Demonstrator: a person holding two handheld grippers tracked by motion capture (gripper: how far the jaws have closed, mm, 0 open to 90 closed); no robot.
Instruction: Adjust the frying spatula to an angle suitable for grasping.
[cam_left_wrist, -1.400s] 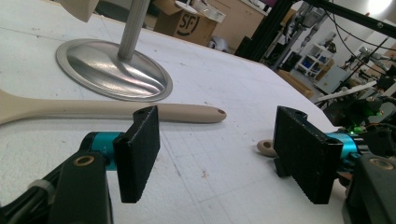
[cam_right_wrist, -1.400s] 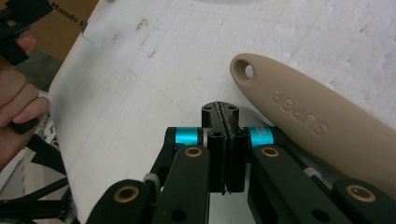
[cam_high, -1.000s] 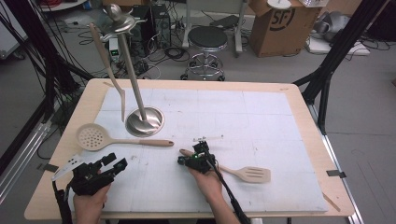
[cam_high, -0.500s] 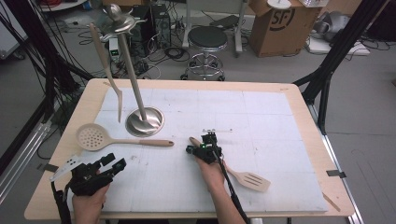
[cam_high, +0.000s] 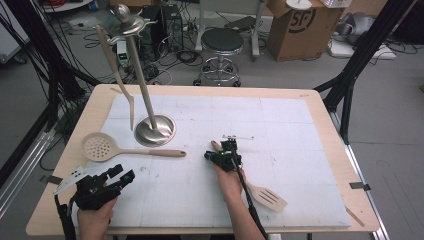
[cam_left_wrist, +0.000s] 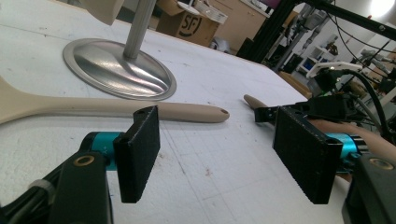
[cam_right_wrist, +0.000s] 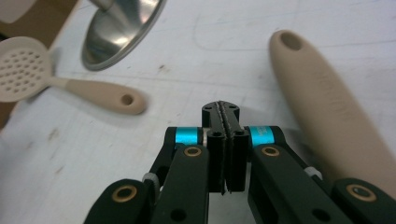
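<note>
The right gripper (cam_high: 223, 154) sits near the middle of the white foam-covered worktop (cam_high: 300, 130). Its two black jaws are pressed flat together with nothing between them. Just beside them lies the beige slotted turner with the long handle (cam_high: 260, 192). In the right gripper view its thick handle (cam_right_wrist: 327, 112) runs along one side of the closed jaws, close by; whether it touches them I cannot tell. In the high view the turner's flat slotted end points toward the person, and part of the handle is hidden under the hand.

The left gripper (cam_high: 117, 176) rests near the front left corner of the worktop. Its jaws stand wide apart and hold nothing.

A beige round skimmer with many small holes (cam_high: 100, 146) lies flat between the two grippers and the shiny metal stand with the round base (cam_high: 155, 129). A beige long-handled tool (cam_high: 120, 80) hangs from the stand's top.
</note>
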